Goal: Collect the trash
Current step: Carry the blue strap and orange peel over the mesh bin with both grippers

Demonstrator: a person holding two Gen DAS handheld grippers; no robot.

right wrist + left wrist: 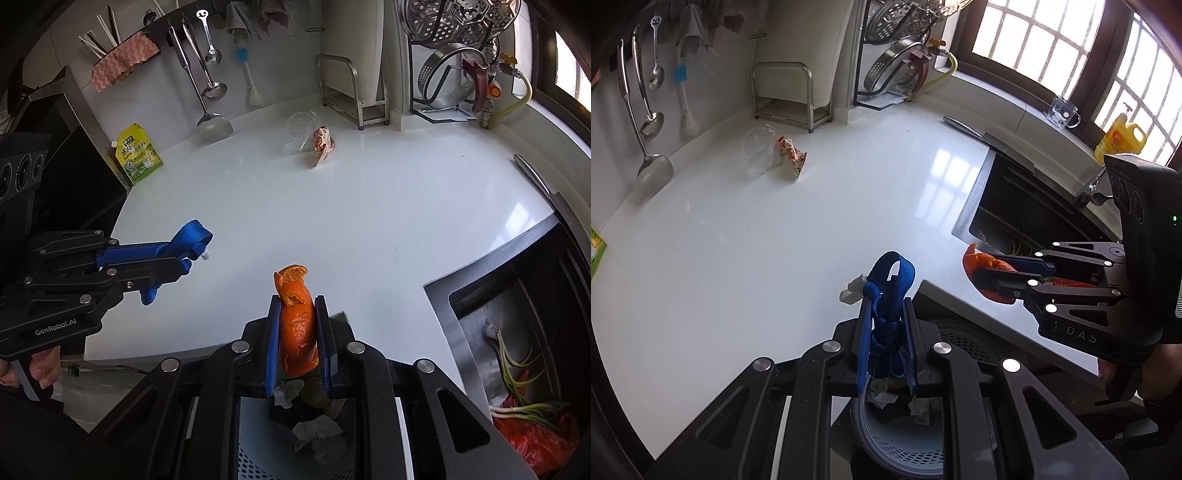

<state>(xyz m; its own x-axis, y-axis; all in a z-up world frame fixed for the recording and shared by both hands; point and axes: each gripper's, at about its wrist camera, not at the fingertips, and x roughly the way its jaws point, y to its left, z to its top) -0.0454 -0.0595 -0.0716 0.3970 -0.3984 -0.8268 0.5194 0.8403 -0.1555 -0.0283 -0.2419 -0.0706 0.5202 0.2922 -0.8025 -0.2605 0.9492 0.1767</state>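
I had the left gripper (886, 314) clamped on a knotted blue strap (892, 291) and the right gripper (298, 332) clamped on a piece of orange peel (297, 328). Both hung past the white counter's (775, 229) edge, above the bin (258, 461) holding crumpled paper (317, 432).

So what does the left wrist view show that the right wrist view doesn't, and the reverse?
Only the left wrist view: a yellow bottle and a clear mug on the windowsill. Only the right wrist view: a green drink pouch, a pink cloth, and scallions in the sink. Both: the left claw shut on a blue strap, the right claw shut on orange peel, and the bin below.
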